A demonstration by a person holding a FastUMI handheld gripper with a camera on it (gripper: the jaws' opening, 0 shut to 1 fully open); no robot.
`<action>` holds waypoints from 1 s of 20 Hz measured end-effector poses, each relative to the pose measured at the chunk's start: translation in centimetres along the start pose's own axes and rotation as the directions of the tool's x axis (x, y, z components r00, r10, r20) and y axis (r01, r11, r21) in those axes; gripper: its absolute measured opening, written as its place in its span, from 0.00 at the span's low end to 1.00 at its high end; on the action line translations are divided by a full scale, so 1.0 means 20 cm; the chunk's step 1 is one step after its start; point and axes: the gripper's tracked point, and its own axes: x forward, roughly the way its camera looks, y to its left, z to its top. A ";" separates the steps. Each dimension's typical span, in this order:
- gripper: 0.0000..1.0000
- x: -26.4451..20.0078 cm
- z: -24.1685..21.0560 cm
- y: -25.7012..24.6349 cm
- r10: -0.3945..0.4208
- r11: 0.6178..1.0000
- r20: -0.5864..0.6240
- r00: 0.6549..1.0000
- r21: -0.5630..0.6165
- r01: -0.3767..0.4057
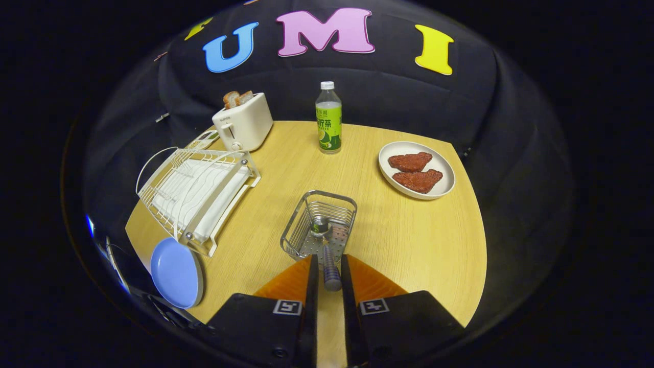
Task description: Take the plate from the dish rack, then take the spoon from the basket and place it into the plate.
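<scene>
With both fingers pressed against its handle, the spoon point(327, 255) sits clamped in the gripper point(327, 261), its bowl down inside the wire basket point(302, 231) just ahead of the fingers. Off to the left, the blue plate point(175, 272) lies at the bench point(398, 240) edge, touching the near end of the dish rack point(196, 191). Far beyond stand a toaster point(243, 122) and bottle point(328, 118); ahead right, a white plate with meat point(416, 169).

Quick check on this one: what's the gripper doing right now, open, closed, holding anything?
Gripper: jaws closed on the spoon handle, its bowl still over the basket.
</scene>
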 end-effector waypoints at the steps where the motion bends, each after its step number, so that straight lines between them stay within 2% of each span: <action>1: 0.19 0.00 0.00 0.02 0.012 1.000 -0.003 1.000 0.018 -0.012; 5: 0.11 -0.05 0.02 -0.01 -0.013 1.000 0.024 1.000 0.015 0.012; 9: 0.11 -0.19 0.10 0.01 -0.012 0.999 0.067 0.998 0.051 0.008; 12: 0.11 -0.41 0.18 0.07 0.003 0.998 0.126 0.992 0.064 -0.011; 14: 0.11 -0.56 0.23 0.17 0.045 0.997 0.180 0.983 0.054 -0.056; 17: 0.11 -0.76 0.28 0.42 0.155 0.986 0.238 0.959 0.028 -0.167; 20: 0.11 -0.87 0.27 0.70 0.261 0.964 0.246 0.933 -0.023 -0.264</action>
